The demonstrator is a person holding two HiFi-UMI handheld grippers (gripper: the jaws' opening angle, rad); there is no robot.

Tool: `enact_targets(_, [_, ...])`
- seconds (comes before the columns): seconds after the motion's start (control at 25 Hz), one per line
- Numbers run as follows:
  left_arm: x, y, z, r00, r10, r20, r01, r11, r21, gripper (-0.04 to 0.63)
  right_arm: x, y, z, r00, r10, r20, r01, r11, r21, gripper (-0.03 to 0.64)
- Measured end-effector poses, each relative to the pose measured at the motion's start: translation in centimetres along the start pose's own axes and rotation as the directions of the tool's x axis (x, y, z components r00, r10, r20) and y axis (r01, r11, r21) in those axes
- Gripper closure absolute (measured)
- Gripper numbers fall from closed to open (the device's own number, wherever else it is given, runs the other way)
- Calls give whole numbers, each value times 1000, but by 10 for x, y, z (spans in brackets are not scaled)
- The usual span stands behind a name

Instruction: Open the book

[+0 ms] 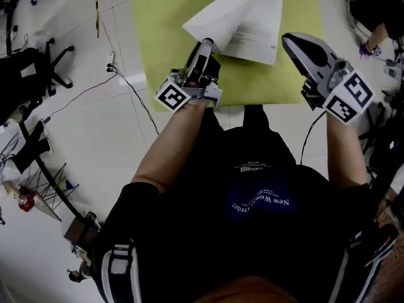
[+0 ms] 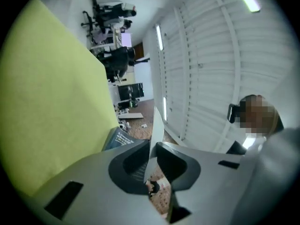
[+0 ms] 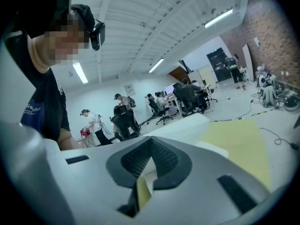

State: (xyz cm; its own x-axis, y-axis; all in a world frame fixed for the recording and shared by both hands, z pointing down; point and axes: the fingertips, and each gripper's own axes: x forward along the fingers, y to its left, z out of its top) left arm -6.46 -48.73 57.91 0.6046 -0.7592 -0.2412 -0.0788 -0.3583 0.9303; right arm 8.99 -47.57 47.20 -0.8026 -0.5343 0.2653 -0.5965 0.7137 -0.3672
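Left claw [image 1: 207,46] pinches a lifted page [image 1: 221,14] of the book [image 1: 262,30]. Right claw [image 1: 291,41], at its 3 o'clock, is pressed together and empty. With the book unsteadied, a hard pull could tear the page.

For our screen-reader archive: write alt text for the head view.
Seen from above, the person's left gripper pinches a white page in its jaws, lifted off the book that lies on a yellow-green table. The right gripper is beside the book's right edge, over the table.
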Motion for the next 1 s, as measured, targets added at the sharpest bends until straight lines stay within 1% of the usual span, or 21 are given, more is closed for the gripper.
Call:
enact_targets(0.08, [-15,12,19,996,30,85,-25,998,-62,543,16,8,-1,999,27,-20,-28,1000,-13,629])
enact_targets(0.16, [-27,24,33,987,68,144,-54,994,-95,543,29,11,-1,999,43,-30,-43,999,-18,630])
enact_targets(0.24, [-39,34,45,972,133,196,-109,985,-130,543,40,15,-1,998,51,-33,-52,999,-18,629])
enact_targets(0.28, [-47,39,50,959,183,217,-152,977,-151,543,44,18,-1,998,56,-34,-57,998,-19,630])
enact_targets(0.32, [-56,45,55,942,243,232,-206,963,-174,543,48,21,0,997,63,-38,-64,998,-23,629])
enact_targets(0.36, [-65,53,59,922,308,235,-266,944,-195,543,51,25,0,997,71,-42,-72,997,-27,630])
enact_targets(0.44, [-83,72,60,879,429,208,-378,893,-244,543,54,29,0,995,82,-49,-84,996,-33,629])
enact_targets(0.48, [-91,82,56,861,473,187,-413,865,-284,541,55,30,0,995,85,-49,-86,996,-33,630])
enact_targets(0.52, [-97,88,52,850,499,170,-427,840,-334,541,55,31,0,995,86,-48,-88,996,-33,629])
enact_targets(0.56, [-98,89,49,850,502,160,-417,826,-380,537,56,32,1,995,88,-47,-89,995,-33,629])
enact_targets(0.6, [-97,85,48,860,486,157,-392,824,-409,532,57,33,2,995,89,-47,-91,995,-35,629])
enact_targets(0.72, [-96,66,47,895,425,136,-327,832,-448,525,58,36,5,995,92,-46,-94,995,-40,630])
enact_targets(0.8, [-107,56,43,911,399,108,-311,833,-457,525,57,35,7,995,91,-41,-92,995,-38,629])
enact_targets(0.84, [-113,50,40,918,385,90,-307,838,-451,525,55,34,8,995,89,-37,-90,995,-37,630])
enact_targets(0.88, [-118,41,36,928,366,67,-303,848,-434,525,54,33,9,996,87,-32,-88,995,-36,630])
enact_targets(0.92, [-121,30,32,940,340,36,-296,864,-408,525,54,32,10,996,86,-28,-86,996,-35,630])
enact_targets(1.0, [-124,2,27,961,273,-36,-269,902,-338,525,52,33,13,996,86,-18,-86,996,-36,630])
